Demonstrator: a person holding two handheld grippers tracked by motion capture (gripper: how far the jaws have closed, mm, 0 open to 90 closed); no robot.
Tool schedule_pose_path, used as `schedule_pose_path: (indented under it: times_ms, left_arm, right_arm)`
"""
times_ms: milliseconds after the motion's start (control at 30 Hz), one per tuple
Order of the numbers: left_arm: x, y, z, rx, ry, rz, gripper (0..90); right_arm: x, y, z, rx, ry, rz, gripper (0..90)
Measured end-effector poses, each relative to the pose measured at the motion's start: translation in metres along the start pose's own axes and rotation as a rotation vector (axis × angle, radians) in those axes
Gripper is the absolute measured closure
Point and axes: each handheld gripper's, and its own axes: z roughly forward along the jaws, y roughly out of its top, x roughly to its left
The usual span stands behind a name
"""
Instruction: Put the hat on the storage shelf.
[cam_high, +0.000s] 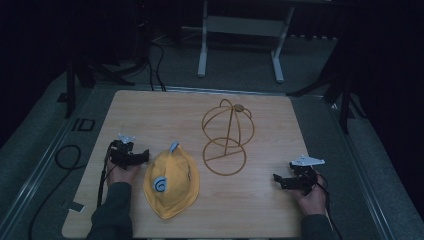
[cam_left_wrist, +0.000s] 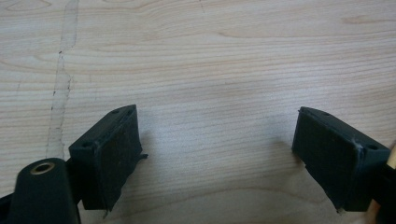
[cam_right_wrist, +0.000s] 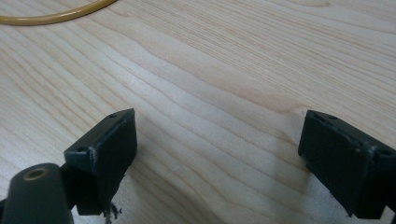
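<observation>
A yellow hat (cam_high: 171, 183) with a pale blue spiral badge lies flat on the wooden table (cam_high: 150, 112), front left of centre. A golden wire hat stand (cam_high: 227, 134) with a round base ring stands just right of it. My left gripper (cam_high: 142, 156) rests on the table right beside the hat's left edge, jaws open over bare wood (cam_left_wrist: 217, 135). My right gripper (cam_high: 279, 180) lies near the front right, apart from the stand, jaws open with nothing between them (cam_right_wrist: 217, 140). An arc of the stand's base ring (cam_right_wrist: 51, 17) crosses the right gripper view's top left corner.
Black cables (cam_high: 67, 160) trail off the table's left side onto the grey floor. A white frame's legs (cam_high: 202, 50) stand behind the table. Bare wood stretches along the back and between the stand and my right gripper.
</observation>
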Motion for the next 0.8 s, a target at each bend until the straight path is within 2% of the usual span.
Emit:
schedule_pose_path:
  times_ms: [100,133,233,333,400,500,567,800]
  left_arm:
    - [0.0,0.0,-0.002,0.004,-0.002,0.001,17.4]
    - [0.001,0.0,-0.003,0.004,-0.006,0.002,21.5]
    - [0.002,0.0,-0.005,0.01,-0.009,0.006,24.9]
    - [0.0,0.001,-0.01,0.037,-0.006,-0.002,34.4]
    - [-0.002,0.001,-0.013,0.06,-0.01,0.004,41.8]
    - [-0.006,0.001,-0.018,0.086,-0.029,0.025,48.1]
    - [-0.01,0.002,-0.022,0.096,-0.028,0.044,51.1]
    - [-0.013,0.01,-0.039,0.134,-0.076,0.058,54.2]
  right_arm:
    - [0.002,0.0,0.0,0.0,-0.01,0.009,11.5]
    - [0.003,0.0,0.0,0.0,-0.018,0.016,11.7]
    - [0.006,-0.001,-0.001,-0.007,-0.026,0.02,14.1]
    - [0.007,-0.001,-0.001,-0.009,-0.029,0.023,14.1]
    - [0.007,-0.001,-0.001,-0.009,-0.032,0.026,14.2]
    - [0.007,-0.001,0.0,-0.009,-0.036,0.03,14.5]
    - [0.007,-0.001,-0.001,-0.009,-0.037,0.031,14.7]
    - [0.007,-0.001,-0.001,-0.012,-0.041,0.033,15.2]
